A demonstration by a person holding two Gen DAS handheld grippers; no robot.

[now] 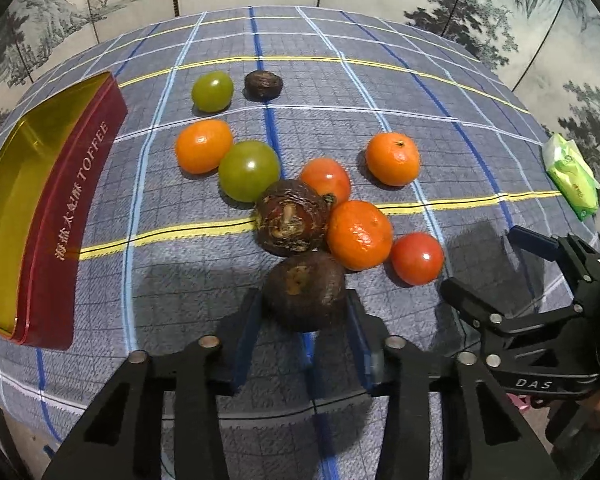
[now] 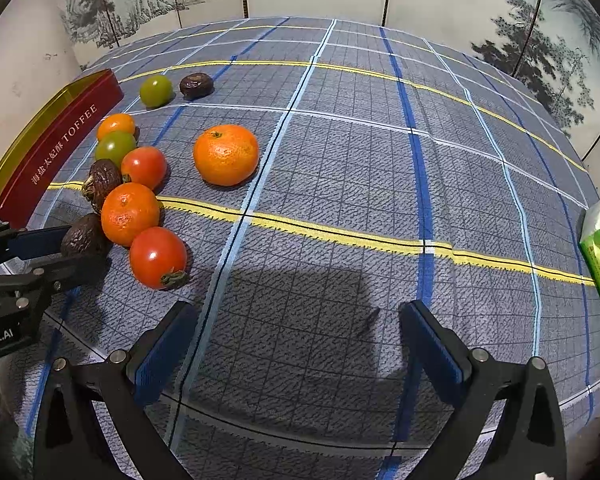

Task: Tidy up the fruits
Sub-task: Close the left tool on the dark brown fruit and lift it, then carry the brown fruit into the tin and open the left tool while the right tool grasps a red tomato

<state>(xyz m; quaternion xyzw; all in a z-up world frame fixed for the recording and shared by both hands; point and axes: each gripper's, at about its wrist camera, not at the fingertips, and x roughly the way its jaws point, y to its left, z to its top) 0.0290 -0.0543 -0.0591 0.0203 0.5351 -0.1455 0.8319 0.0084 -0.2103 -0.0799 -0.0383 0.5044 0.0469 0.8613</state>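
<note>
Fruits lie on a checked blue cloth: oranges (image 1: pixel 359 234), red tomatoes (image 1: pixel 417 258), green tomatoes (image 1: pixel 249 170) and dark brown wrinkled fruits (image 1: pixel 290 218). My left gripper (image 1: pixel 305 312) has its fingers on both sides of the nearest brown fruit (image 1: pixel 305 290), touching it, on the cloth. That fruit also shows in the right wrist view (image 2: pixel 85 236). My right gripper (image 2: pixel 296 344) is open and empty over bare cloth, right of the fruit cluster; a red tomato (image 2: pixel 158 257) lies at its front left. It shows in the left wrist view (image 1: pixel 496 276).
An open red and gold toffee tin (image 1: pixel 40 216) stands at the left edge of the table, also in the right wrist view (image 2: pixel 56 140). A green tissue pack (image 1: pixel 570 178) lies at the right edge. A painted folding screen stands behind the table.
</note>
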